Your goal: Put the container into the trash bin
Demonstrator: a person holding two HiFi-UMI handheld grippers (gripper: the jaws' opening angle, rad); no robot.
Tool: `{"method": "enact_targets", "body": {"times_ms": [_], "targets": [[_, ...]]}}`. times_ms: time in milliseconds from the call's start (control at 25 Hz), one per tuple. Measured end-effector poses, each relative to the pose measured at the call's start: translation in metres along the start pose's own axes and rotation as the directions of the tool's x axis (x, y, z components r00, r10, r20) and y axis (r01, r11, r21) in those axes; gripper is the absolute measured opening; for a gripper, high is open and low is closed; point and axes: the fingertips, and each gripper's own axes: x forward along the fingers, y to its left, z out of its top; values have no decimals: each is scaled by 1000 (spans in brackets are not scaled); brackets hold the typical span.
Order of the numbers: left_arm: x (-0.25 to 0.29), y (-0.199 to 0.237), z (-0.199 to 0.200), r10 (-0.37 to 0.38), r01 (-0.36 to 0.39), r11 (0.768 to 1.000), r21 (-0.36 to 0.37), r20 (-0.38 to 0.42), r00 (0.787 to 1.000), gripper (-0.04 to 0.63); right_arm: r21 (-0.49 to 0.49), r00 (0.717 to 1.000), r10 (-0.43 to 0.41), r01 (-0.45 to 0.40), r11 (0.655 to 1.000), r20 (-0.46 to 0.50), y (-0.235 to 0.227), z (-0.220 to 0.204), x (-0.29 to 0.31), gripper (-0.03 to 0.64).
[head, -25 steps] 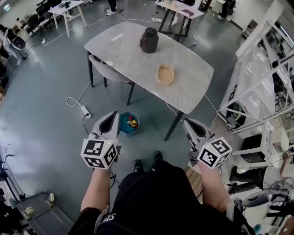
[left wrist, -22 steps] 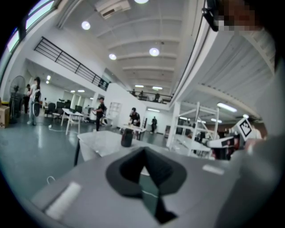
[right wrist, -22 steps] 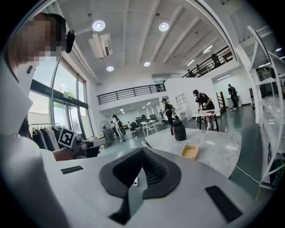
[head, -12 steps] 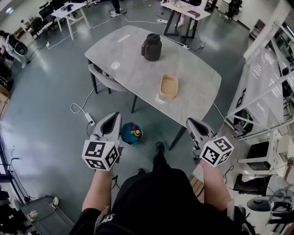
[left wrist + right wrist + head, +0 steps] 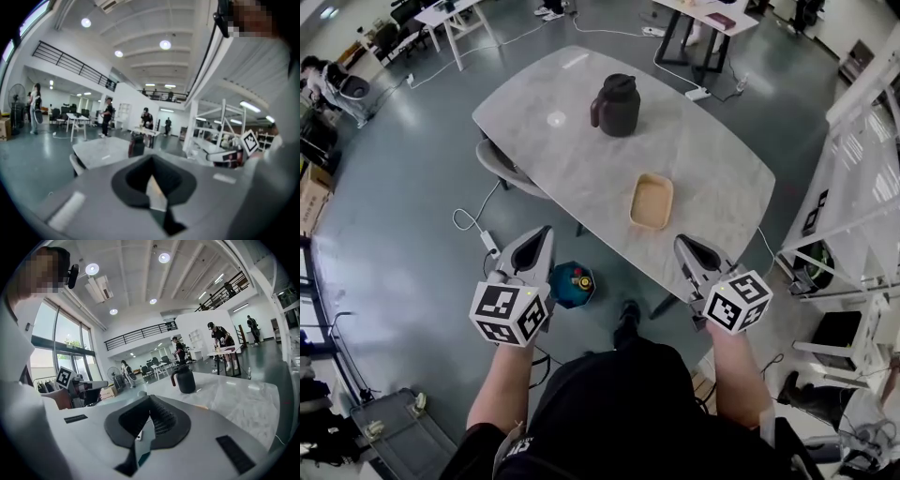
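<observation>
**Standing at the table's near edge, both jaws closed on nothing**

The container (image 5: 652,201), a shallow tan tray, lies open side up on the table (image 5: 553,150) close to its near edge. Its long axis runs crosswise, from that edge toward the far one. Farther in on the table stands a dark jug (image 5: 616,105). The trash bin (image 5: 572,284), teal, sits on the floor just off the table's near edge, with a yellow-and-red thing inside. The left gripper (image 5: 546,230) hangs over the floor beside the bin, jaws pressed together. The right gripper (image 5: 680,240) is at the table's near edge, just short of the container, jaws likewise together. Each gripper carries a cube of black-and-white square markers.
</observation>
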Motion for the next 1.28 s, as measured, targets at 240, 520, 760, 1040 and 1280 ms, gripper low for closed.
{"method": "enact_targets", "body": {"times_ms": [240,520,760,1040,1280], "targets": [[30,4,1,42,-42,999,3,-39,998,9,16,998,43,-43,999,-46,-34,-7,25,-3],[64,5,-1,74,-76,997,-20,-51,996,9,-26,981,122,-127,992,-149,-54,-21,54,57],[86,-5,10,75,-75,997,-16,-22,997,9,-102,940,168,-207,973,-298,-61,-48,75,112],[91,4,-7,69,-71,996,-50,-47,997,9,-201,869,140,-261,944,-474,-66,-90,110,178],[93,4,-20,45,-50,995,-84,-60,997,9,-284,783,81,-316,905,-616,-74,-137,128,209]]}}
